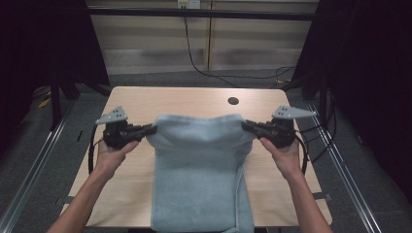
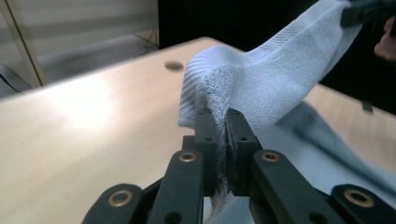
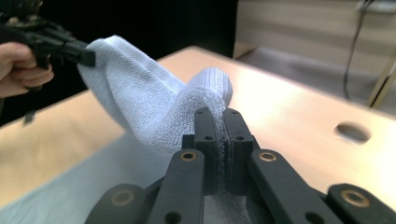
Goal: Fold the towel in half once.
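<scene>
Wooden table (image 1: 145,99) — left tongs (image 1: 151,129), right tongs (image 1: 244,125) each clamped on towel (image 1: 199,170) corners, near edge cut off.

The towel (image 1: 199,170) is pale blue-grey terry cloth, matt and nubbly, with fine looped pile and a flatter ribbed band near its edge. The tabletop (image 1: 145,102) is light wood-grain laminate, smooth with a soft sheen where light falls on it. The left gripper (image 2: 223,116) and right gripper (image 3: 220,114) look like matt black plastic, slightly grainy, with brass-coloured metal rings at the pivots. Each carries a dull grey plate (image 1: 112,115), flat and unpolished.
</scene>
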Tool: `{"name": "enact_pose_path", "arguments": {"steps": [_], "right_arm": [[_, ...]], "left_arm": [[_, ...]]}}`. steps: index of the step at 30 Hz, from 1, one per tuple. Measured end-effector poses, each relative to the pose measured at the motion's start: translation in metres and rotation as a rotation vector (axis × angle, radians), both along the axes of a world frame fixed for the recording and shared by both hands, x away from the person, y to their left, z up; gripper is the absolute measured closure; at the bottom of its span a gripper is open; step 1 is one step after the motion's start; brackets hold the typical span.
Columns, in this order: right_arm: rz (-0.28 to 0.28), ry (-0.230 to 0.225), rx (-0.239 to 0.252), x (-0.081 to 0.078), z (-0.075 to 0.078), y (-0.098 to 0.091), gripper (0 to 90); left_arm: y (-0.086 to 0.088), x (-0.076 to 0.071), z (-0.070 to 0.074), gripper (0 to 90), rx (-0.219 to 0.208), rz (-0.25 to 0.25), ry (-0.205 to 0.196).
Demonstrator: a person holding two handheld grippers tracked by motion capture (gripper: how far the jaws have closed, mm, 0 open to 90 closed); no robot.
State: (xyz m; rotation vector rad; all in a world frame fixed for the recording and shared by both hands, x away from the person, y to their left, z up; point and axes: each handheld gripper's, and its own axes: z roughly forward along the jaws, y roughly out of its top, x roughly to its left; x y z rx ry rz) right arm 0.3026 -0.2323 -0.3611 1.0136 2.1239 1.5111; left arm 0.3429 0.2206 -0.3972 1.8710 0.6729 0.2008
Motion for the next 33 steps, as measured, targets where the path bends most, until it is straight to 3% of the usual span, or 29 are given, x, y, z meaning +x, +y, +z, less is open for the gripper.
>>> {"name": "enact_pose_path", "arguments": {"steps": [3,9,15,17,19,24,29,33], "right_arm": [[0.040,0.036,-0.030,-0.024,-0.015,0.006,86.7],[0.116,0.164,-0.095,-0.068,-0.063,0.024,86.6],[0.168,0.278,-0.162,-0.089,-0.106,0.039,86.6],[0.174,0.315,-0.162,-0.088,-0.116,0.039,86.6],[0.173,0.332,-0.185,-0.085,-0.125,0.039,86.6],[0.145,0.346,-0.201,-0.069,-0.129,0.038,86.5],[0.128,0.338,-0.219,-0.054,-0.129,0.039,86.5],[0.100,0.329,-0.237,-0.041,-0.129,0.042,86.6]], "left_arm": [[0.004,-0.022,-0.020,85.4,0.026,-0.031,0.033],[0.000,-0.062,-0.057,85.2,0.104,-0.108,0.114],[-0.011,-0.083,-0.089,85.1,0.173,-0.184,0.194],[-0.016,-0.084,-0.099,85.2,0.220,-0.195,0.210],[-0.020,-0.084,-0.102,85.3,0.252,-0.196,0.194],[-0.024,-0.068,-0.102,85.9,0.284,-0.137,0.155],[-0.027,-0.044,-0.102,86.0,0.300,-0.089,0.154],[-0.026,-0.029,-0.104,86.0,0.277,-0.049,0.167]]}}
